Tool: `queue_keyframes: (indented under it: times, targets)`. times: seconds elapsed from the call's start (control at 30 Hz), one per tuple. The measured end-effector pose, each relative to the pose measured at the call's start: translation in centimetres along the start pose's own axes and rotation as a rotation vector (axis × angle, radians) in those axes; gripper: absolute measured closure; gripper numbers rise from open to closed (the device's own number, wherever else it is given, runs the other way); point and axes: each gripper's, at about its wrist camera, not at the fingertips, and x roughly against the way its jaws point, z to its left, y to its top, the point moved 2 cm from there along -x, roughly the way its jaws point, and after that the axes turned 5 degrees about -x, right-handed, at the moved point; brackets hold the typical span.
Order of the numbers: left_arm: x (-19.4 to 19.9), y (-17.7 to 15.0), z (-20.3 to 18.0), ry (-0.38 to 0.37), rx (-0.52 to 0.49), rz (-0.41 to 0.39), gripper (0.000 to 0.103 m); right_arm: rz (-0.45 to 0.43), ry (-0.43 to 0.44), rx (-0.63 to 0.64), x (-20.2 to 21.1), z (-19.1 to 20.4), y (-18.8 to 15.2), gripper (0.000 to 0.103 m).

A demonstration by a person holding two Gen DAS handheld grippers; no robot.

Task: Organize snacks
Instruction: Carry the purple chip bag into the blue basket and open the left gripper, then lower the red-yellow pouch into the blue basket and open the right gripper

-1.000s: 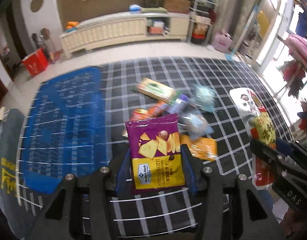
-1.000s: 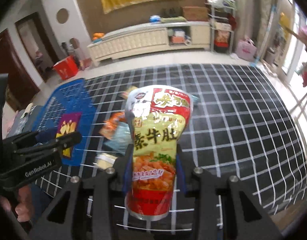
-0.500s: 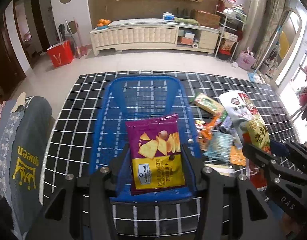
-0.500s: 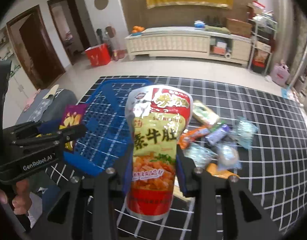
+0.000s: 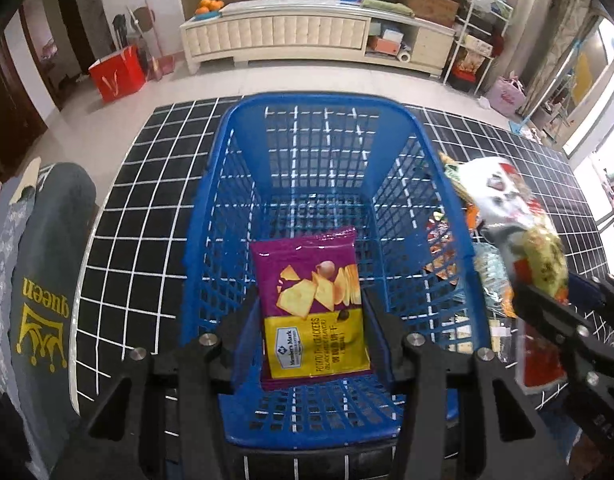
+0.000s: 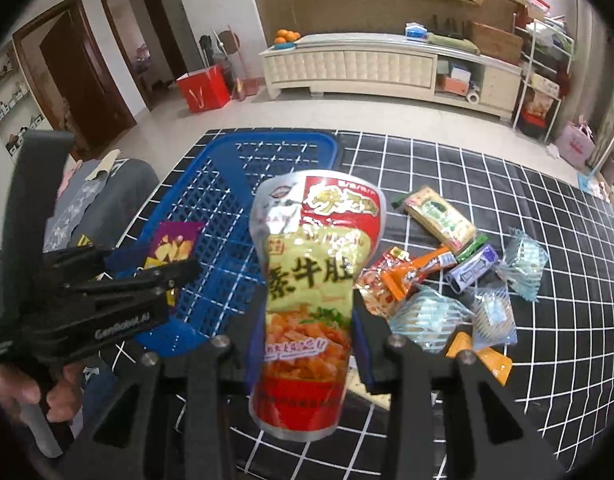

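Gripping a purple cracker bag (image 5: 313, 306) by its lower half, the left claw (image 5: 311, 312) has its two fingers pressed against the bag's side edges, so the pack stands upright and flat to the camera, ready to be dropped rather than crumpled. Directly beyond and beneath that claw sits the blue basket (image 5: 443, 184), empty inside as far as the mesh shows; the bag hangs over its near end, which suggests the basket is where the snacks are meant to go.

The right claw (image 6: 303, 320) pinches a tall red and yellow pouch (image 6: 311, 280) around its narrower waist, a sensible hold since the pouch flares wider above. From this claw the basket (image 6: 227, 216) lies ahead and to the left, apart from the pouch, with the left claw (image 6: 147, 276) and its bag (image 6: 173, 240) between them at that side.

Ahead and to the right of the right claw, a loose pile of snacks (image 6: 447, 276) rests on the black checked surface (image 6: 547, 320), still unsorted: small wrapped packets, clear blue sachets, an orange pack nearest the claw.
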Motion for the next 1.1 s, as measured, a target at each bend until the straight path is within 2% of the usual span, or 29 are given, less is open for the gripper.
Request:
queue_keyframes:
  times: [0.1,0.13,0.17,0.2,0.43,0.5,0.57,0.67,0.77,0.83,0.93,1.03,1.1]
  targets:
    - [-0.4,0.0,0.3,0.014,0.004,0.015,0.054,0.005,-0.008,0.002,0.0,0.3,0.1,0.061]
    - [-0.5,0.0,0.5,0.014,0.006,0.016,0.043,0.006,-0.011,0.001,0.0,0.2,0.0,0.061]
    - [-0.5,-0.1,0.5,0.015,0.009,0.014,0.026,0.008,-0.012,-0.001,0.0,0.2,0.0,0.061]
    - [-0.3,-0.2,0.6,0.02,0.011,0.01,0.02,0.009,-0.014,-0.003,0.1,0.2,0.0,0.061]
    - [1.3,-0.3,1.8,0.048,0.012,-0.038,0.019,-0.003,-0.017,0.014,0.8,1.2,0.4,0.061]
    - [2.4,-0.2,2.6,0.056,0.019,-0.066,0.015,-0.011,-0.018,0.022,1.0,1.6,0.8,0.061]
    - [3.2,-0.1,3.2,0.069,0.02,-0.092,0.0,-0.014,-0.016,0.027,1.0,1.9,1.1,0.061]
    - [4.1,0.3,4.4,0.109,0.019,-0.13,0.0,-0.009,-0.01,0.045,0.7,2.8,2.0,0.061]
    - [4.3,0.6,5.8,0.095,0.026,-0.156,0.0,-0.013,-0.01,0.082,-0.2,4.0,3.2,0.06]
    - [4.1,0.7,6.7,0.067,0.034,-0.154,0.0,0.001,-0.01,0.105,-1.3,4.9,4.1,0.06]
    - [3.6,0.9,8.1,0.079,0.033,-0.157,0.0,0.02,-0.012,0.131,-3.2,6.0,5.4,0.06]
    - [2.6,1.3,9.2,0.072,0.04,-0.128,0.0,0.026,-0.066,0.154,-4.9,6.7,6.1,0.06]
    - [1.7,1.5,9.9,0.063,0.058,-0.114,0.0,0.038,-0.071,0.179,-6.1,7.3,6.3,0.06]
